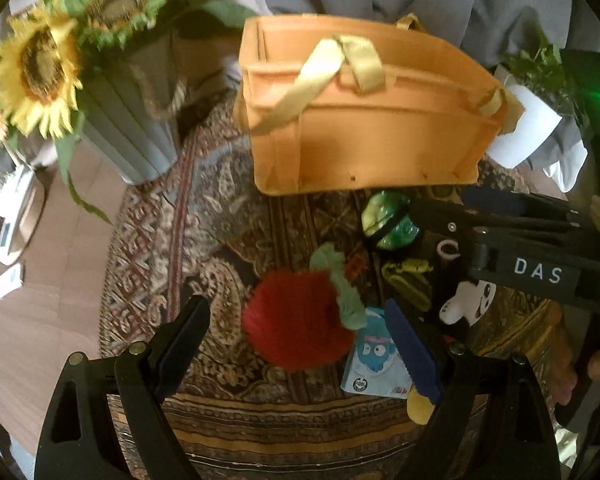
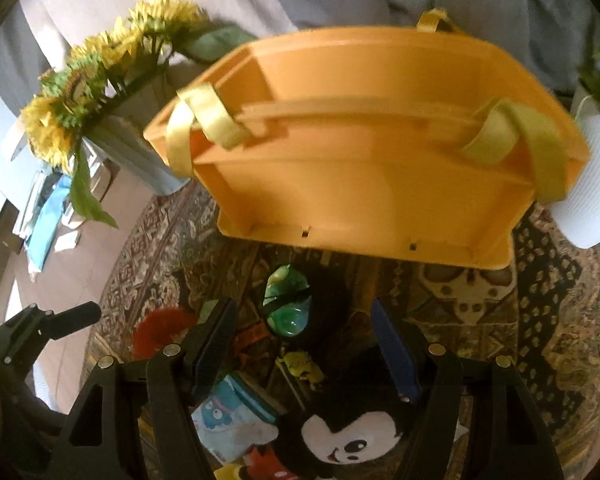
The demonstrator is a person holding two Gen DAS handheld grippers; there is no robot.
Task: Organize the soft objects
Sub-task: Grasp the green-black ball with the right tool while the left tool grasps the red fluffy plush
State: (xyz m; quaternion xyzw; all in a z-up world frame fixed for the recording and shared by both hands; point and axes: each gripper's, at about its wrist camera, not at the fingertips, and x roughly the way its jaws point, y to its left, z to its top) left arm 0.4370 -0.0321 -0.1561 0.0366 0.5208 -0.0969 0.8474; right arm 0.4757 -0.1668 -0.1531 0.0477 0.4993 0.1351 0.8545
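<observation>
**Hidden, cropped and blurred**

In the right wrist view, the mouse plush (image 2: pixel 352 440) at 6 o'clock is cut by the bottom edge, its body behind a gripper finger. The pouch (image 2: pixel 228 420) beside it is half covered. In the left wrist view, the plush (image 1: pixel 466 300) at 4 o'clock shows only part of its face under the other gripper. The sunflowers (image 1: pixel 40 68) at 10 o'clock and the bag (image 1: pixel 364 112) at 12 are smeared. The bag's inside stays unseen.

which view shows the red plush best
Left wrist: the red plush lies whole on the rug, between the open left gripper fingers. Right wrist shows only a red edge behind a finger.
</observation>
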